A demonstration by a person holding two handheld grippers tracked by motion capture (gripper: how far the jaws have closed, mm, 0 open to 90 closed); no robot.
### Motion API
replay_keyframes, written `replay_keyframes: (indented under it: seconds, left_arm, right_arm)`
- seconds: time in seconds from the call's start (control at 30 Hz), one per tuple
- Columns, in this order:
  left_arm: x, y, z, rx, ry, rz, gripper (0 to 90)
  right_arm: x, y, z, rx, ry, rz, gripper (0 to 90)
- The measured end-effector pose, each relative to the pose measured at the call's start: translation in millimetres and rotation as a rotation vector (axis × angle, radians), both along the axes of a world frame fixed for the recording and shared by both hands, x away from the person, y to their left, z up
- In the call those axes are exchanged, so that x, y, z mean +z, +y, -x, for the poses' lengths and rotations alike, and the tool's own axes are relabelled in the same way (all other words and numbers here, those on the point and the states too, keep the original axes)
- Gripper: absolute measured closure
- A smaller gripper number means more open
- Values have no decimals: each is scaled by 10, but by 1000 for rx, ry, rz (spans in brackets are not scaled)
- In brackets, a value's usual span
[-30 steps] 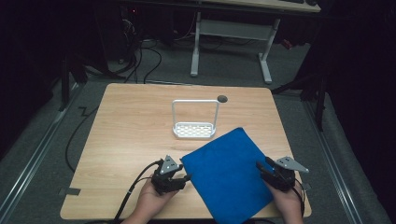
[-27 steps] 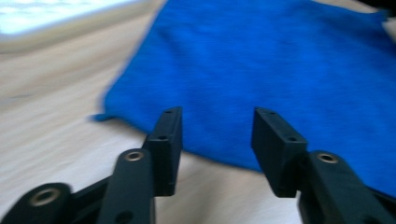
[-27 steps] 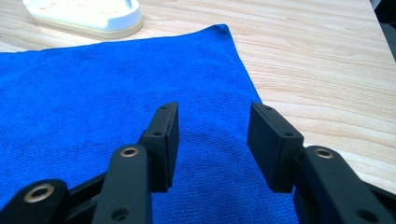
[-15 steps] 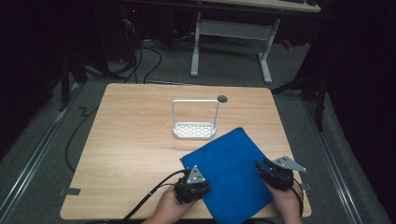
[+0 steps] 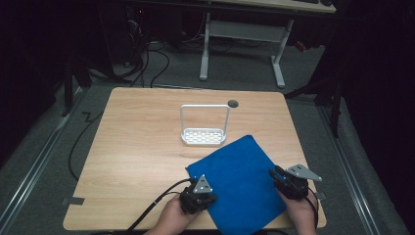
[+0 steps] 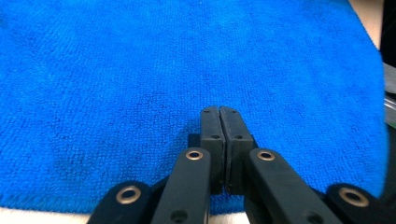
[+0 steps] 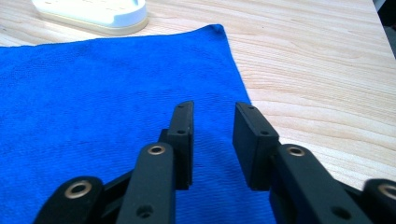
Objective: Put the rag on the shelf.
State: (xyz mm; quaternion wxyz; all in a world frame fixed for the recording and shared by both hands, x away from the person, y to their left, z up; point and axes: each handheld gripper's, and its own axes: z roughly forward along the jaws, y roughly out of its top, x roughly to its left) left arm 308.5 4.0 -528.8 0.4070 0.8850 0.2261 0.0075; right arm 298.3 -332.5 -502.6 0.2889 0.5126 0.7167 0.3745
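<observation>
A blue cloth (image 5: 240, 169) lies flat on the wooden table (image 5: 137, 147), turned like a diamond near the front right. My left gripper (image 5: 199, 192) rests over the cloth's near left edge. In the left gripper view its jaws (image 6: 219, 114) are pressed together above the blue cloth (image 6: 140, 70), and no fold shows between them. My right gripper (image 5: 280, 177) sits at the cloth's right edge. Its jaws (image 7: 213, 112) stand open over the cloth (image 7: 93, 93), with nothing between them.
A white rack (image 5: 204, 132) with a tall wire handle stands just beyond the cloth's far corner, and its base (image 7: 93, 11) appears in the right gripper view. A round cable hole (image 5: 233, 104) is near the table's far edge. Desk legs and cables lie on the floor behind.
My left gripper has moved right, from beside the cloth's left corner onto its near left edge. The right gripper has hardly moved, and the cloth lies as before.
</observation>
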Motion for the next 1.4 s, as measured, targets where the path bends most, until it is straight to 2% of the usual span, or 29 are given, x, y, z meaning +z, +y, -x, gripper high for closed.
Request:
replay_keyframes:
  seconds: [0.03,0.3,0.33,0.37,0.4,0.43,0.47,0.5,0.53,0.6,0.63,0.77,0.83,0.87,0.93,1.03,1.07,1.17,1.2,1.23,1.27,1.3,1.33,1.37,1.4]
  left_arm:
    - [1,44,-13,-4,14,2,892]
    - [6,214,-33,-13,35,-1,887]
    - [4,227,-30,-7,37,3,887]
    - [3,237,-29,-5,38,5,887]
    - [-2,256,-21,1,39,9,887]
    - [-2,256,-21,1,39,9,887]
    - [-6,265,-21,5,42,15,886]
    - [-6,265,-21,5,42,15,887]
    - [-6,267,-24,5,46,16,887]
    - [-8,269,-25,4,46,18,886]
    - [-10,271,-28,2,46,19,887]
    - [-8,285,-47,7,41,16,887]
    - [-4,314,-77,26,35,10,887]
    - [0,341,-104,42,28,3,887]
    - [8,431,-201,81,17,-10,887]
    - [2,568,-347,140,26,-3,888]
    - [2,568,-347,140,26,-3,888]
    - [15,709,-462,212,20,-21,889]
    - [26,769,-489,250,11,-31,860]
    - [26,769,-489,250,11,-31,832]
    - [25,811,-511,283,12,-4,772]
    - [25,811,-511,283,12,-4,754]
    - [15,800,-518,284,9,20,736]
    - [15,800,-518,284,9,20,717]
    - [-11,757,-514,277,-3,17,699]
  right_arm:
    - [8,-5,8,1,3,-5,713]
    - [18,27,-39,22,9,0,749]
    - [31,62,-113,38,7,-12,778]
    - [31,62,-113,38,7,-12,778]
    - [34,113,-228,57,15,-13,831]
    - [34,113,-228,57,15,-13,831]
    - [9,169,-361,66,32,5,900]
    - [9,169,-361,66,32,5,900]
    - [-10,186,-401,67,52,7,900]
    - [-93,225,-480,75,114,46,900]
    - [-165,240,-504,72,160,83,900]
    - [-214,191,-497,62,186,90,900]
    - [-209,164,-455,56,191,86,900]
    - [-213,158,-383,65,187,86,900]
    - [-213,156,-307,74,189,80,900]
    - [-212,175,-149,100,201,55,900]
    - [-212,175,-149,100,201,55,900]
    - [-190,260,-17,143,214,65,900]
    - [-152,310,9,146,176,83,900]
    - [-152,310,9,146,176,83,900]
    - [-119,339,-24,134,144,71,900]
    - [-119,339,-24,134,144,71,900]
    - [-134,368,-102,134,145,72,900]
    - [-134,368,-102,134,145,72,900]
    - [-166,411,-169,142,160,79,898]
